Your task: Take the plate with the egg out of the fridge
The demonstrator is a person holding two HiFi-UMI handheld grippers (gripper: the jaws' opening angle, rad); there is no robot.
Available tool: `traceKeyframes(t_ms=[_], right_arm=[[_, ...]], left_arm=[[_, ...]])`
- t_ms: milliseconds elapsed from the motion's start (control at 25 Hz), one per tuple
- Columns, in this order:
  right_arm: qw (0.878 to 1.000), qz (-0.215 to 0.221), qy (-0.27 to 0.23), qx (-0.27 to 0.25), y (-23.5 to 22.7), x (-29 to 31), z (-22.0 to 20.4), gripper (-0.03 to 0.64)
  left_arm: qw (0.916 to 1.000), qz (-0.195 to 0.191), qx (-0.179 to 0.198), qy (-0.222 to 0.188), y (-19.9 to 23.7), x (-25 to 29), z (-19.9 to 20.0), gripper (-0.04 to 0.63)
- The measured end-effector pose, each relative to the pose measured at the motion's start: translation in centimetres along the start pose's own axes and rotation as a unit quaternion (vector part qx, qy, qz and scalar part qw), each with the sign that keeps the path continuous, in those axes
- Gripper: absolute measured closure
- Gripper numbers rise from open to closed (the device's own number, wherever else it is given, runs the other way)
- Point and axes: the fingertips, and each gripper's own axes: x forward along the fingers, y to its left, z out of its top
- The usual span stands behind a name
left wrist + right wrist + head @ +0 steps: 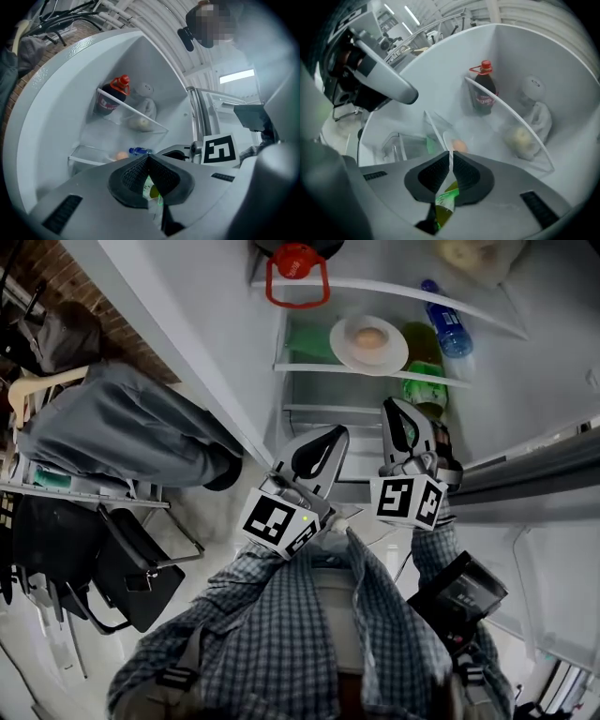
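The fridge stands open in front of me. A white plate (368, 343) with a brown egg (369, 337) on it rests on a glass shelf (309, 367) in the middle of the fridge. Below the shelf and short of the plate, my left gripper (336, 435) points up with its jaws shut and empty. My right gripper (392, 408) is beside it, slightly nearer the plate, also shut and empty. In the right gripper view the egg (459, 146) and the plate's rim (446, 139) show just beyond the shut tips (450, 155). The left gripper view catches the egg (122, 155) left of its tips (147, 158).
On the top shelf are a dark bottle with a red cap (295, 266) and a bagged food item (473, 254). A blue bottle (448, 326) and a green bottle (427, 382) lie right of the plate. The fridge door (534, 479) juts out at right. A chair with a grey garment (122, 427) stands at left.
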Motion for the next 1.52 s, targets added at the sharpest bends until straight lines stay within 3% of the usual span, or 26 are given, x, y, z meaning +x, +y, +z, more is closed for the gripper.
traceKeyframes(t_ms=[80,200,560,960,1040,1280,1520], right_arm=[[0.999,0.012,0.009,-0.038,0.1,1.1,-0.4,0.607],[0.997,0.030,0.019,-0.073,0.2,2.6,-0.6,0.548],[0.982,0.043,0.028,-0.183,0.6,6.2,-1.0,0.545],[0.980,0.032,0.032,-0.192,0.8,7.3,-0.9,0.550],[0.980,0.030,0.032,-0.194,0.6,7.4,-0.9,0.580],[0.975,0.025,0.035,-0.219,0.7,6.9,-1.0,0.588],[0.973,0.014,0.034,-0.227,0.5,5.9,-0.9,0.592]], left_arm=[[1.0000,0.003,-0.003,0.001,0.1,0.2,-0.1,0.589],[0.9999,0.012,-0.006,0.003,0.4,0.4,-0.3,0.589],[0.9996,0.028,-0.006,0.003,1.2,0.3,-0.3,0.589],[0.9993,0.034,-0.006,0.012,1.8,0.2,-0.5,0.589],[0.9993,0.033,-0.010,0.014,1.9,0.4,-0.7,0.589],[0.9990,0.033,-0.027,0.015,2.2,0.7,-1.2,0.589],[0.9968,0.026,-0.075,0.011,2.4,1.2,-1.8,0.589]])
